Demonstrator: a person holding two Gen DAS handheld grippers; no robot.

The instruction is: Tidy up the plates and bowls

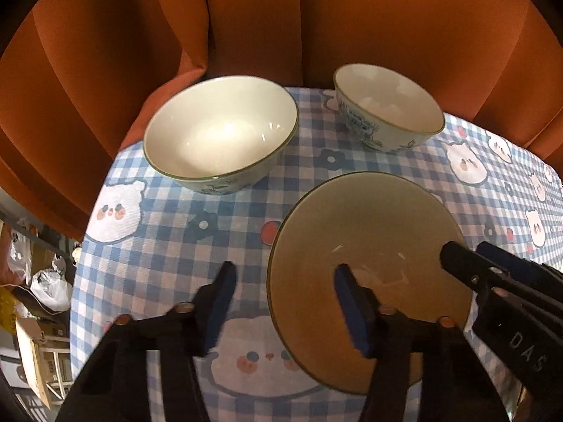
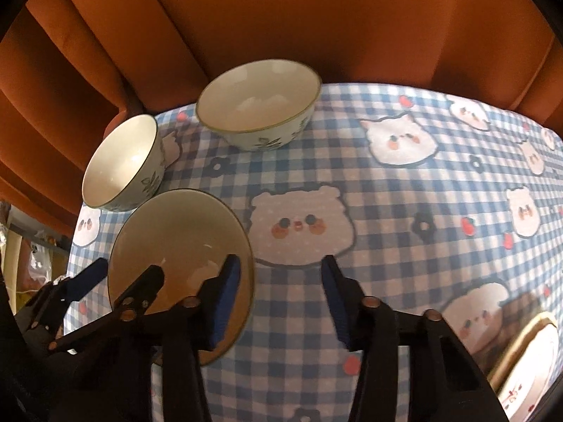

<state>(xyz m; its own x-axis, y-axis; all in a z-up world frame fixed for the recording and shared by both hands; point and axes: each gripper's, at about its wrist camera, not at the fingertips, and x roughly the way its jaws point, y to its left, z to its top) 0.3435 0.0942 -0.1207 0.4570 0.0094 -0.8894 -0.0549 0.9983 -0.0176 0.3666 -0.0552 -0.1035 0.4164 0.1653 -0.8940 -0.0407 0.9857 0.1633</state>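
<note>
A greenish plate [image 1: 366, 232] lies on the checked tablecloth; it also shows in the right wrist view [image 2: 179, 232]. Two white bowls with blue flowers stand behind it: a large bowl [image 1: 221, 130] [image 2: 260, 102] and a smaller bowl [image 1: 387, 105] [image 2: 121, 161]. My left gripper [image 1: 285, 285] is open, its right finger over the plate's near part, its left finger over the cloth. My right gripper [image 2: 281, 274] is open, its left finger above the plate's right edge. Each gripper appears in the other's view. Neither holds anything.
The round table [image 2: 404, 176] has a blue-and-white checked cloth with bear prints. Orange curtains [image 1: 246, 17] hang close behind it. A box or container [image 2: 527, 358] sits at the near right edge. Bags and boxes [image 1: 45, 281] lie on the floor at left.
</note>
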